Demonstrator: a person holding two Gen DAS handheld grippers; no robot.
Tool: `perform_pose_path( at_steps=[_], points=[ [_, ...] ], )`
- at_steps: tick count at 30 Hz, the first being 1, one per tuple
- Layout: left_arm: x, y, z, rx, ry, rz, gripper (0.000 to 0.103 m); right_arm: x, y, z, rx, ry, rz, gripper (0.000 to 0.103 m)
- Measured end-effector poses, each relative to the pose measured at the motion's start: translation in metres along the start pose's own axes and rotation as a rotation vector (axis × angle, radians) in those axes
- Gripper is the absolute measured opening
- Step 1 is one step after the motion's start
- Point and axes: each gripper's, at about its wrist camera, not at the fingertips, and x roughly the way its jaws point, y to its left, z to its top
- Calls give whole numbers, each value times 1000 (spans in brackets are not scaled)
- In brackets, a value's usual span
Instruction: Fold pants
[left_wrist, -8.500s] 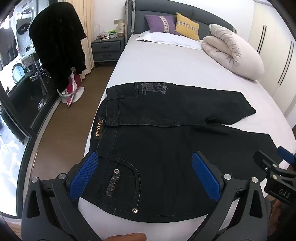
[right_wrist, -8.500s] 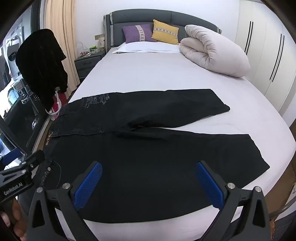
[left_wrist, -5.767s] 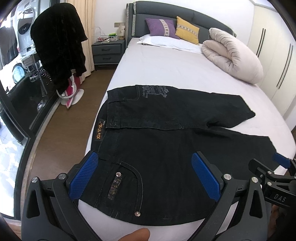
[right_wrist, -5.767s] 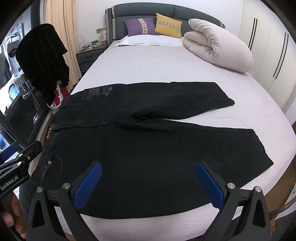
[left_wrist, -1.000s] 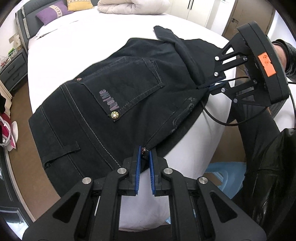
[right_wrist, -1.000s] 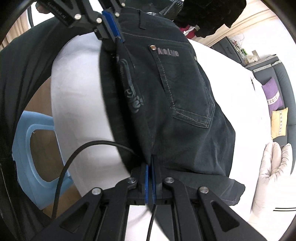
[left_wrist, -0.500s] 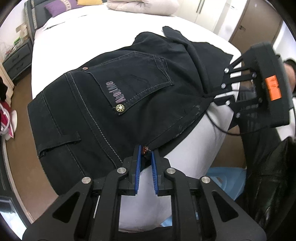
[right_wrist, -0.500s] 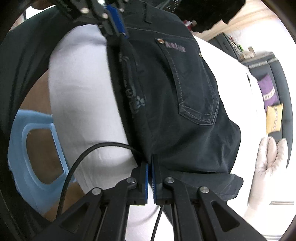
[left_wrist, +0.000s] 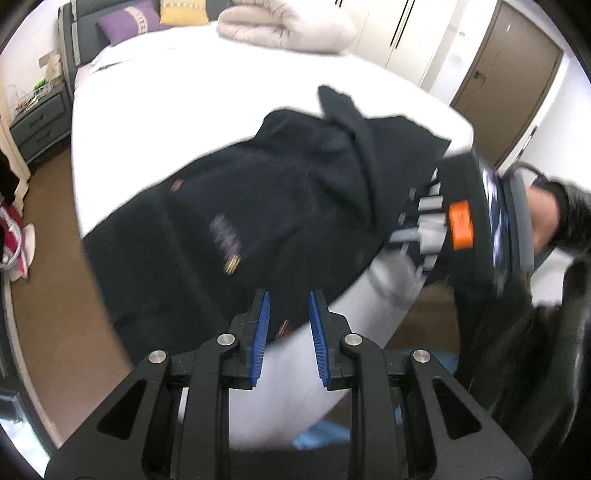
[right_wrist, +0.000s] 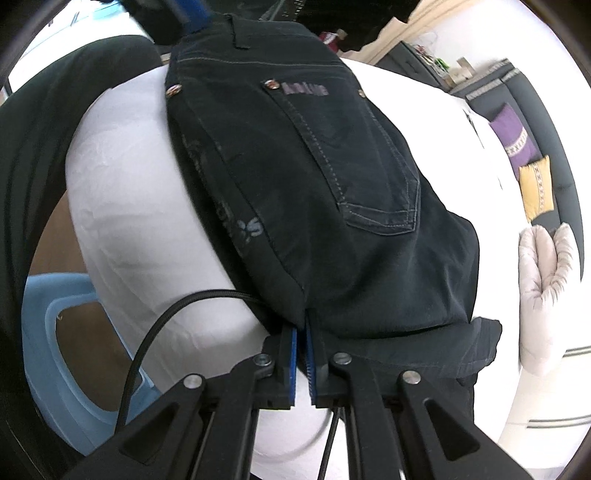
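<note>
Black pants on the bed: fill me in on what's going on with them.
A person with a hand-held gripper in each hand is folding the black pants on the white bed. The pants lie doubled at the bed's near edge, back pocket up. The left hand-held gripper is opening, its pads clear of the waistband edge. The right hand-held gripper is just starting to open, the fabric's edge at its tips.

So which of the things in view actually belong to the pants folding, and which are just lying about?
Belongs to the job:
- black pants
- bed they lie on
- left gripper, jaws opening, clear of the cloth
- right gripper, pinching the pants' edge

Just lying about:
- rolled duvet
- purple pillow
- yellow pillow
- nightstand
- blue stool
</note>
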Motion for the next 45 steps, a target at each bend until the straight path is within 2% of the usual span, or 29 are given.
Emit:
perform_pose_path(
  at_steps=[4, 7, 8, 9, 11, 13, 15, 17, 19, 20, 21, 23, 25, 27, 30, 34, 40, 43, 44, 45],
  points=[
    [42, -16, 26, -22, -2, -27, 21, -2, -4, -2, 76, -15, 7, 9],
    [98, -5, 28, -135, 107, -16, 21, -5, -13, -8, 163, -40, 35, 13],
    [105, -1, 26, -176, 89, -23, 21, -7, -18, -10, 194, -48, 47, 19],
    [106, 1, 25, -205, 65, -31, 21, -11, -24, -15, 231, -60, 70, 36],
    [106, 3, 24, -239, 56, -30, 21, -22, -44, -28, 348, -117, 150, 60],
    [106, 1, 24, -242, 52, -21, 21, -31, -82, -51, 544, -207, 274, 62],
    [107, 2, 26, -267, 54, -31, 21, -27, -121, -75, 726, -260, 352, 62],
    [107, 6, 23, -284, 54, -41, 21, -13, -179, -117, 1015, -316, 415, 62],
    [109, 9, 22, -298, 53, -52, 21, 4, -229, -162, 1274, -412, 479, 62],
    [110, 10, 21, -308, 53, -60, 21, 11, -245, -179, 1362, -446, 496, 60],
    [108, 13, 18, -316, 53, -65, 21, 24, -269, -205, 1503, -492, 519, 58],
    [108, 15, 17, -334, 54, -76, 21, 46, -301, -240, 1675, -557, 544, 57],
    [110, 17, 18, -344, 57, -80, 21, 70, -326, -262, 1788, -570, 545, 57],
    [110, 18, 19, -354, 62, -85, 21, 97, -345, -276, 1872, -570, 583, 55],
    [112, 22, 20, -370, 66, -97, 21, 135, -361, -286, 1968, -522, 606, 48],
    [113, 25, 21, -382, 73, -108, 21, 166, -367, -288, 2037, -479, 612, 44],
    [114, 25, 23, -374, 75, -106, 21, 191, -392, -284, 2033, -456, 607, 34],
    [113, 25, 23, -372, 73, -108, 20, 192, -402, -280, 2000, -432, 587, 21],
    [113, 25, 23, -373, 74, -106, 20, 190, -403, -279, 1990, -430, 569, 12],
    [113, 24, 23, -373, 74, -105, 21, 188, -404, -278, 1978, -429, 547, 9]
  ],
)
